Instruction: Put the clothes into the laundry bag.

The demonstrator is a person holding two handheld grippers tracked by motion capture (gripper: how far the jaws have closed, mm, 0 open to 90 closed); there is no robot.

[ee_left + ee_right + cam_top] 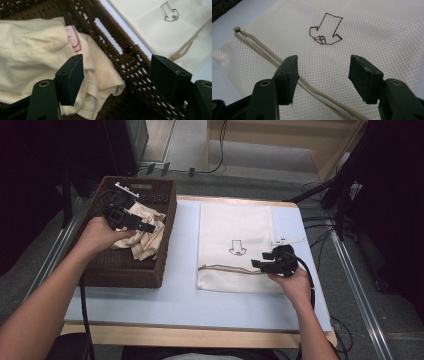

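Nearest the person, the right gripper [256, 264] hovers over the lower part of a cream mesh bag [235, 227] that lies flat on the pale blue worktop [175, 300]. In the right gripper view its jaws stand apart with nothing between them; a beige drawstring [262, 53] runs across the mesh beneath the left jaw, ending in a small knot, and a brown arrow drawing [325, 30] sits just beyond the jaws.

Further out and to the left, a dark woven basket [165, 215] rests on the worktop beside the bag. The left gripper [150, 226] reaches into it over a crumpled cream cloth [145, 237]. In the left gripper view the jaws are spread wide and released: one jaw is over the cloth's folded edge, the other over the basket's wicker wall, and the pads press on nothing. Whether the one jaw brushes the cloth cannot be told. A pink mark [73, 38] shows on the cloth.

Beyond the basket wall, the mesh bag lies on the worktop.
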